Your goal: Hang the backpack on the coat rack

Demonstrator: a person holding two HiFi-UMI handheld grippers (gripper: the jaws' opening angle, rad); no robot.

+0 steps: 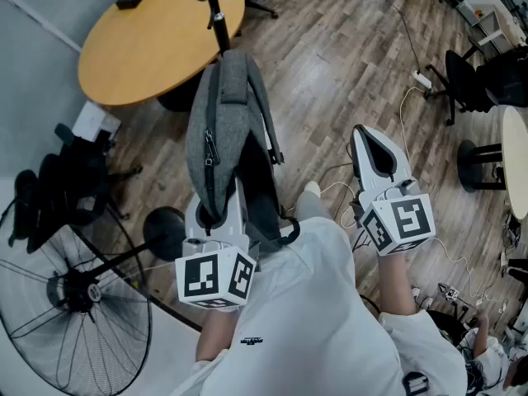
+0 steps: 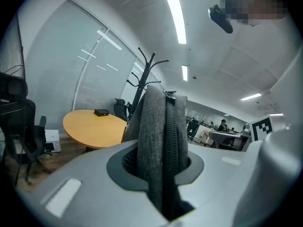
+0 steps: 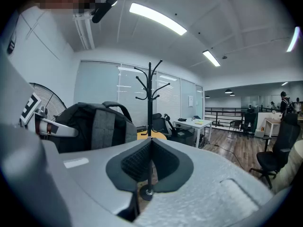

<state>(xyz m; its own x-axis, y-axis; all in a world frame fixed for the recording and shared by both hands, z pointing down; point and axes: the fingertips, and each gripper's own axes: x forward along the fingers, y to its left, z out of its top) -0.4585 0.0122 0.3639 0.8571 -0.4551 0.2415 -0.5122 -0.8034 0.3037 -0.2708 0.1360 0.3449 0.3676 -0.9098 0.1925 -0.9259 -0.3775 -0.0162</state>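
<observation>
A grey backpack (image 1: 221, 130) with black straps hangs in the air in front of me, and my left gripper (image 1: 216, 203) is shut on its grey fabric beside the zipper. In the left gripper view the backpack (image 2: 161, 141) fills the space between the jaws. The black coat rack (image 1: 216, 11) stands just beyond it, its hooks (image 2: 150, 63) above the bag's top. To the right, apart from the bag, my right gripper (image 1: 360, 134) is shut and empty. From the right gripper view the rack (image 3: 150, 93) shows straight ahead and the backpack (image 3: 94, 122) at the left.
A round wooden table (image 1: 148, 40) stands behind the rack, with a small black box on it. At the lower left stands a large floor fan (image 1: 66, 304), with a black chair (image 1: 49, 196) above it. Black office chairs (image 1: 470, 81) and cables occupy the right side.
</observation>
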